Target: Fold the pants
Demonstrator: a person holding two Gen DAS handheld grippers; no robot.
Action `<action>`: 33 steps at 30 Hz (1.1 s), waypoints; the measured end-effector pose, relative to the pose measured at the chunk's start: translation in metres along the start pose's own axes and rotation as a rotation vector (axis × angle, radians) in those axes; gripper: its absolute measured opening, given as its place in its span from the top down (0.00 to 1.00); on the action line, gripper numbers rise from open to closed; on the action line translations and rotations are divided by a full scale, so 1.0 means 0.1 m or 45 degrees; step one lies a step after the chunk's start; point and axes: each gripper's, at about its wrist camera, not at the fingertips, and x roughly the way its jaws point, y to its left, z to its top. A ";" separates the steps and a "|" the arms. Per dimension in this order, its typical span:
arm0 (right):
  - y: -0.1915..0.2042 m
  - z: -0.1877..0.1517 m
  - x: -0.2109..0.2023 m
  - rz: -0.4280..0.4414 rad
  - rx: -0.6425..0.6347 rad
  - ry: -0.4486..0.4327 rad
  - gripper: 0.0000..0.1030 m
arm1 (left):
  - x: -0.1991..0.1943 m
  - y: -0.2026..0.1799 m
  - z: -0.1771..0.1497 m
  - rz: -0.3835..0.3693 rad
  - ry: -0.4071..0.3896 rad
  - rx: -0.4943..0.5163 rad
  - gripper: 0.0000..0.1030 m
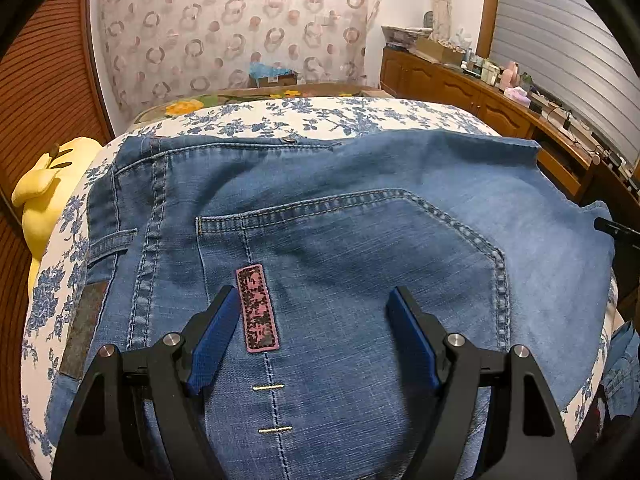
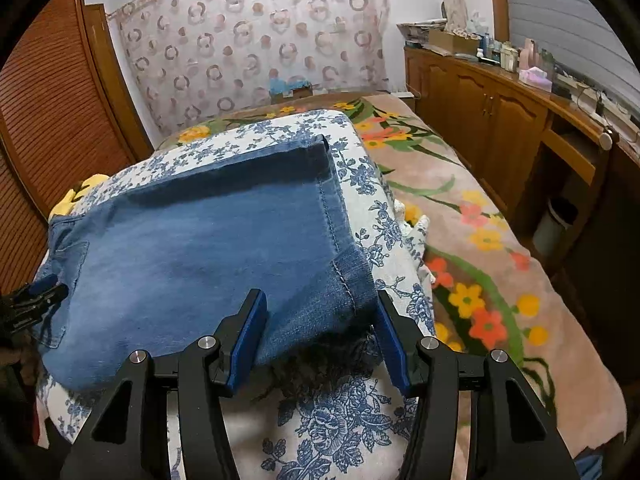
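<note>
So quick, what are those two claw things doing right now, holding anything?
Left gripper: jaws open above the jeans, holding nothing.
Right gripper: jaws open around the jeans' corner, not clamped.

Blue-floral white cover (image 2: 320,420) fills lower centre of right view, w/ orange/yellow flower blanket (image 2: 480,248) at right. Wood cabinet (image 2: 500,120) upper right, bottles & boxes on top. Ring-pattern curtain (image 1: 240,28) top centre, louvred wood door (image 2: 52,128) at left. Yellow plush (image 1: 48,196) at left edge, left view.
</note>
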 end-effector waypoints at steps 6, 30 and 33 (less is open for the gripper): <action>0.00 -0.02 -0.01 0.014 0.018 -0.037 0.47 | -0.02 0.01 0.01 -0.002 0.000 -0.005 0.25; 1.62 0.49 -0.12 0.533 -0.456 -0.253 0.91 | -0.82 0.31 0.08 0.017 -0.169 -0.071 0.25; 1.94 0.45 -0.08 0.618 -0.525 -0.233 0.91 | -0.91 0.37 0.07 0.039 -0.186 -0.075 0.25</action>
